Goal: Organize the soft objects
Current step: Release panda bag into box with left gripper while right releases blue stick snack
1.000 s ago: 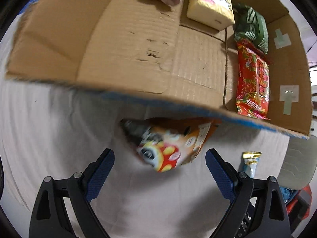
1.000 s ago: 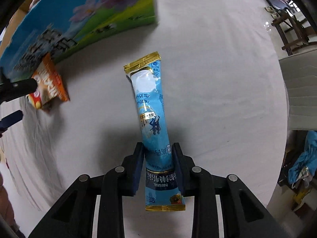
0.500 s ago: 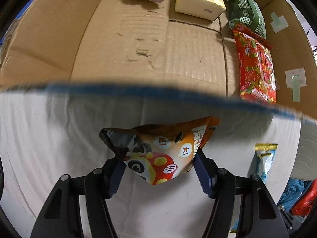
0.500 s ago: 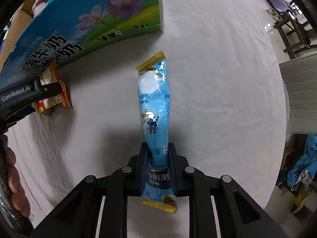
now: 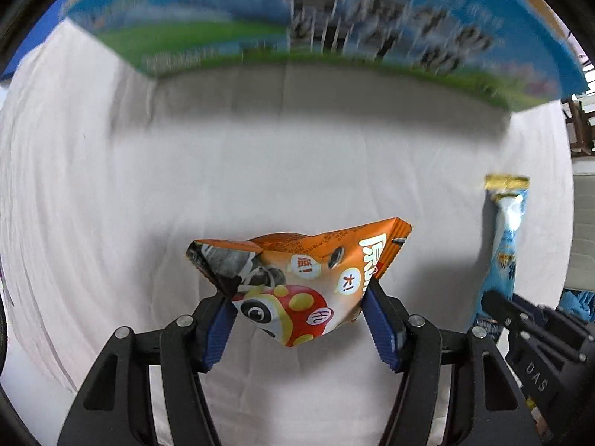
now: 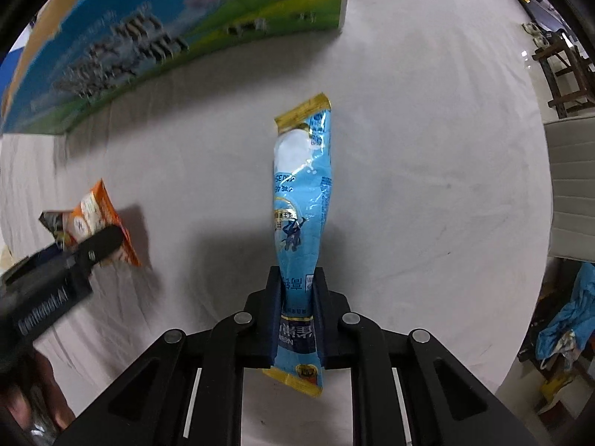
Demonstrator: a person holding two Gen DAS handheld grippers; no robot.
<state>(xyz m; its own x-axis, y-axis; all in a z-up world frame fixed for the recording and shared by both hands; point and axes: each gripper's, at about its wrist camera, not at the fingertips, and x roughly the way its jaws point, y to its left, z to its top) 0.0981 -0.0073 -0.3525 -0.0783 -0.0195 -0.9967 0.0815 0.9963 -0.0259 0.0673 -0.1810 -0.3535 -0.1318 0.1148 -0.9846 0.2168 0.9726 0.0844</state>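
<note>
Left gripper (image 5: 297, 319) pinches orange snack bag (image 5: 297, 278) by corners; may slip. Right gripper (image 6: 296, 297) clamps blue sachet (image 6: 299, 204) low; tall end may flop against box (image 6: 167, 44), upper left.

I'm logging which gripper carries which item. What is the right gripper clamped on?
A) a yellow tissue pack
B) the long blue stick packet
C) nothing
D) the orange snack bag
B: in the right wrist view the right gripper has its fingers pressed against the lower part of the blue stick packet; the orange snack bag sits in the left gripper.
</note>
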